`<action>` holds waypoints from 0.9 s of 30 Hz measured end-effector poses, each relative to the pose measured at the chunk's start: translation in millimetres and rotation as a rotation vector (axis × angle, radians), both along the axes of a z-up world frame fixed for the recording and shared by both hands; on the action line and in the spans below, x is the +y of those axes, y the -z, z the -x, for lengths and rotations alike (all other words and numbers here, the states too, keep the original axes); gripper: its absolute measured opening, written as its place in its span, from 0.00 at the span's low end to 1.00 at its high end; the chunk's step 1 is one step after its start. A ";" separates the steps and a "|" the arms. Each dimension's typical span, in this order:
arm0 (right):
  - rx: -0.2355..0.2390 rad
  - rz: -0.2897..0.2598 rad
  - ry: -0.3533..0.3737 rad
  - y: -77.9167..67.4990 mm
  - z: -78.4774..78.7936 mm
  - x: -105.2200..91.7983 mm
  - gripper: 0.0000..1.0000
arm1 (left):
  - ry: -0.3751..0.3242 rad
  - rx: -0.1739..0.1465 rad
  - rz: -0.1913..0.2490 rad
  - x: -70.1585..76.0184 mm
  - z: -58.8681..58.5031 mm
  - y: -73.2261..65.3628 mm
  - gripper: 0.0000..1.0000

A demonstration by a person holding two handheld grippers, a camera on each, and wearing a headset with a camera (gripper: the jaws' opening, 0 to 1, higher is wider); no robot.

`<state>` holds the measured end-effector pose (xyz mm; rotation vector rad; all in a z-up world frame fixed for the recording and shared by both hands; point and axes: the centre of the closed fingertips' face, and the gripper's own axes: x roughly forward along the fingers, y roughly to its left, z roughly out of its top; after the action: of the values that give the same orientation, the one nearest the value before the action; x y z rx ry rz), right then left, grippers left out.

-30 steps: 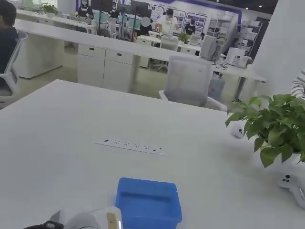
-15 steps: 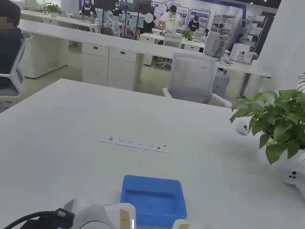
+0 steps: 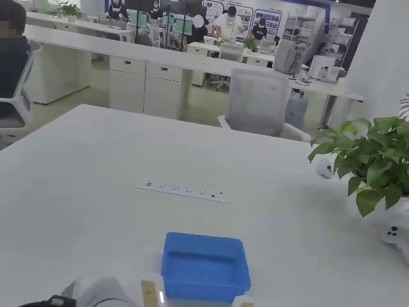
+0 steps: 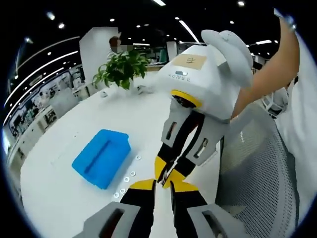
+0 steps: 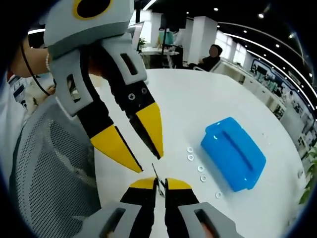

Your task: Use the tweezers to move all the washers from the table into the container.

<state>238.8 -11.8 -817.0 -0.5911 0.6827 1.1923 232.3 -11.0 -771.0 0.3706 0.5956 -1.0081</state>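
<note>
While I look along the right gripper (image 5: 159, 184), its yellow-tipped jaws sit pressed close at the bottom of the right gripper view. They pinch a thin dark sliver, the tweezers (image 5: 155, 174), which poke up just past the tips.

Left gripper (image 4: 162, 187): in the right gripper view it comes down from the upper left with its jaws spread, and its yellow tips hang just above the tweezers. In its own view the right gripper's white body takes up the upper right, with the jaws drawn to a point near the bottom centre.

Washers (image 5: 190, 157): a loose row of small pale rings lies on the white surface (image 5: 198, 104), right of centre in the right gripper view. They are just beside the lower left edge of the blue container (image 5: 233, 153). I can make out none inside it.

In the head view the container sits low at centre. A power strip (image 3: 184, 190) lies above it mid-frame, and a leafy plant (image 3: 374, 160) stands at the right edge.
</note>
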 end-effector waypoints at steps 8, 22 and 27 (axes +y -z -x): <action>0.010 -0.049 0.014 -17.7 -7.1 2.0 0.02 | -0.242 -0.003 0.047 47.8 9.4 1.4 0.45; 0.016 -0.184 0.077 -41.4 -48.3 26.7 0.02 | -0.414 -0.066 0.068 64.7 29.8 1.2 0.89; 0.039 -0.247 0.116 -43.6 -64.9 39.4 0.02 | -0.527 -0.059 0.109 73.2 30.1 3.8 0.87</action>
<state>303.6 27.6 -773.5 -0.3180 0.5831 1.1605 202.3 62.2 -774.8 0.1321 0.5434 -0.5180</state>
